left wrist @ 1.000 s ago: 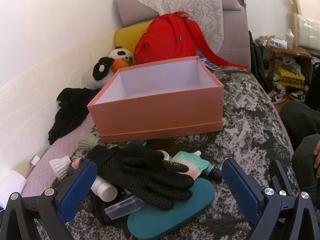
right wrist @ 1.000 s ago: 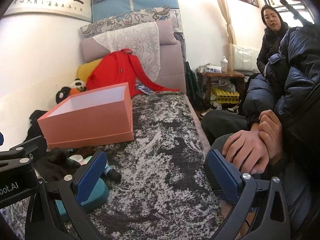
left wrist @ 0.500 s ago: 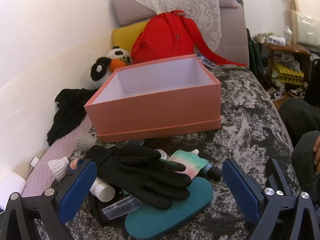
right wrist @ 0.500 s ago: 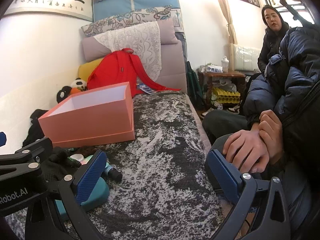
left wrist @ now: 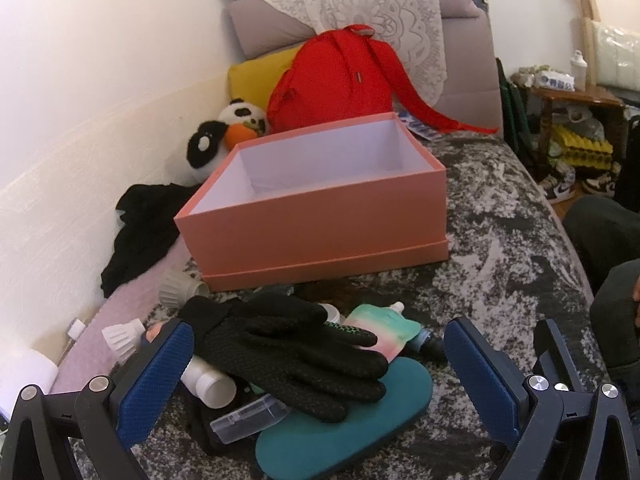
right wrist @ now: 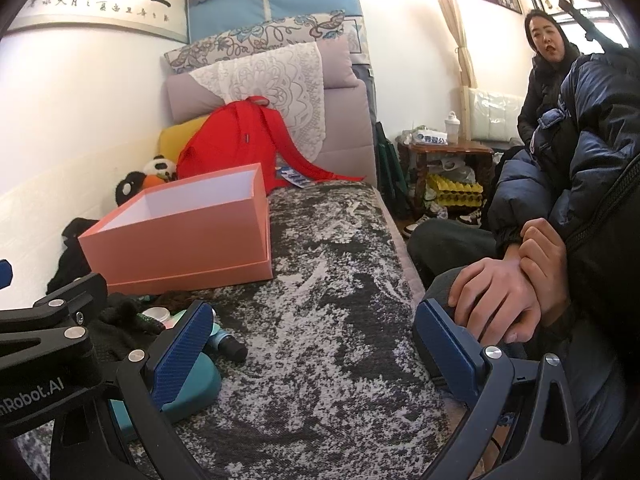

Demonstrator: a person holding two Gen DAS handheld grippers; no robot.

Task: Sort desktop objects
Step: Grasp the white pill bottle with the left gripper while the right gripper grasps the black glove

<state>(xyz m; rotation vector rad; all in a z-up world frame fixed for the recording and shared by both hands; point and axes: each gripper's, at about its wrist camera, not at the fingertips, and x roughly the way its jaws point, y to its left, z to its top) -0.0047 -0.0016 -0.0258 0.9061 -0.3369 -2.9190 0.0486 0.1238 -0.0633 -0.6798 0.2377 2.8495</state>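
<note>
An open, empty pink box (left wrist: 320,216) stands on the grey patterned cover; it also shows in the right wrist view (right wrist: 180,236). In front of it lies a pile: a black glove (left wrist: 292,344) on top, a teal flat pad (left wrist: 352,432), a pastel spouted pouch (left wrist: 380,328), white bottles (left wrist: 208,384), a clear small case (left wrist: 248,420). My left gripper (left wrist: 320,376) is open and empty, its blue pads either side of the pile, just short of it. My right gripper (right wrist: 316,352) is open and empty over bare cover right of the pile.
A red backpack (left wrist: 336,76), yellow cushion and panda toy (left wrist: 224,136) sit behind the box. Black cloth (left wrist: 140,224) lies by the wall at left. Seated people's legs and hands (right wrist: 508,284) are close on the right, beside the bed edge.
The left gripper has drifted slightly left and the view tilted a little; the right gripper barely moved. Nothing was picked up or released.
</note>
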